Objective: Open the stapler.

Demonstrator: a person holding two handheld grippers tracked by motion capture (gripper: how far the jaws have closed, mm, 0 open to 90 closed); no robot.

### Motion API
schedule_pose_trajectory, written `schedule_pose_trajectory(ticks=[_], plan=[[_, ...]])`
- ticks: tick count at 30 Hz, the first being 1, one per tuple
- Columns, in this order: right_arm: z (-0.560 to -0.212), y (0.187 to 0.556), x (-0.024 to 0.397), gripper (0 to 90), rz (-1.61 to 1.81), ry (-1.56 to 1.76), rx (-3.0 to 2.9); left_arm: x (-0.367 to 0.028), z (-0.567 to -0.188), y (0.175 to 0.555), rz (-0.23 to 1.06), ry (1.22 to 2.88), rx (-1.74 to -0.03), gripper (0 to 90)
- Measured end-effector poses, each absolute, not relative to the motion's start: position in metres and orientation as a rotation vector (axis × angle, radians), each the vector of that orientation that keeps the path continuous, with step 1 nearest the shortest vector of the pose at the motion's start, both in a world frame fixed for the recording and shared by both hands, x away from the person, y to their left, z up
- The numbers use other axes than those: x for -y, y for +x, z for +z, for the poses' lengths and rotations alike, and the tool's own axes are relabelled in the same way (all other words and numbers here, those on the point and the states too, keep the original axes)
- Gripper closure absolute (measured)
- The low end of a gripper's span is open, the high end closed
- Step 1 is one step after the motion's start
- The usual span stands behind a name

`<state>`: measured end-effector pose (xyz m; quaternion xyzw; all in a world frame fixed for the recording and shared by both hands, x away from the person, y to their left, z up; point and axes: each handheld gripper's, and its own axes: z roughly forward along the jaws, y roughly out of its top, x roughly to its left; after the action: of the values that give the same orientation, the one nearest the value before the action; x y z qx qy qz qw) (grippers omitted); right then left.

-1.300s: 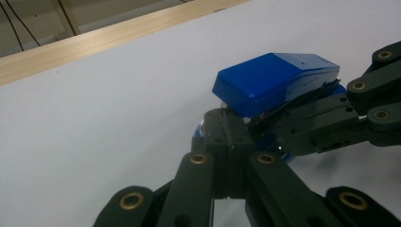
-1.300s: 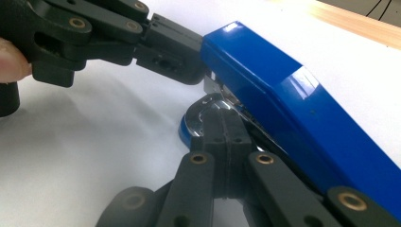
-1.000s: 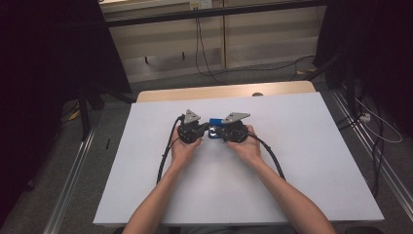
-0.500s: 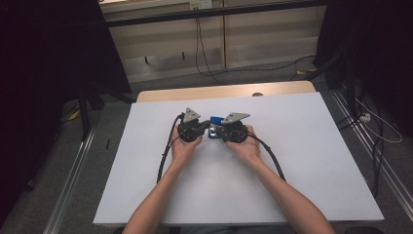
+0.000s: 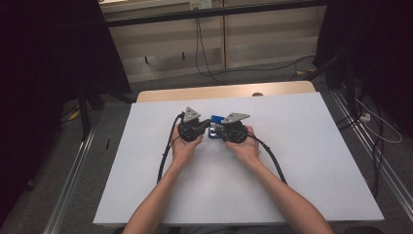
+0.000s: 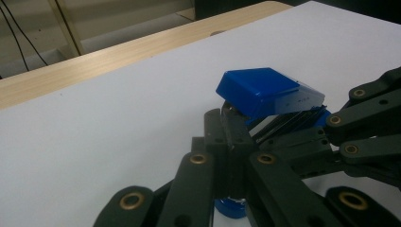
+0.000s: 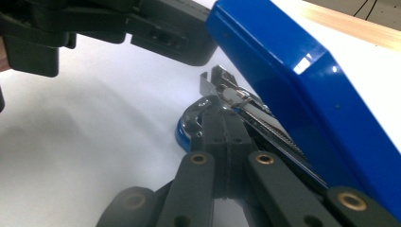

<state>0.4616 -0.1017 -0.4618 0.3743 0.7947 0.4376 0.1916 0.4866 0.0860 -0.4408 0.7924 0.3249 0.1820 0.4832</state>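
High view: both tools, left tool and right tool, sit at frame centre exactly as a second ago, blue stapler between them on the white tabletop; work paused.
Left gripper view: jaws closed flat beneath the stapler's raised lid.
Right gripper view: jaws closed beside its magazine.

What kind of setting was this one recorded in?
Most likely a lab or recording station, not a home: a table covered with a white sheet, dark curtains at both sides, loose cables on the floor, and metal rails alongside.
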Motion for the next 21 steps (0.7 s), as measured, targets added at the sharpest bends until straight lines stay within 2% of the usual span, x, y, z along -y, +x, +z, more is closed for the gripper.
schedule_pose_trajectory(ticks=[21], plan=[[-0.4573,0.4618,0.0973,90.0,1.254,1.056,-2.133,-0.0864,-0.4413,0.4871,0.444,1.938,-0.792,90.0]])
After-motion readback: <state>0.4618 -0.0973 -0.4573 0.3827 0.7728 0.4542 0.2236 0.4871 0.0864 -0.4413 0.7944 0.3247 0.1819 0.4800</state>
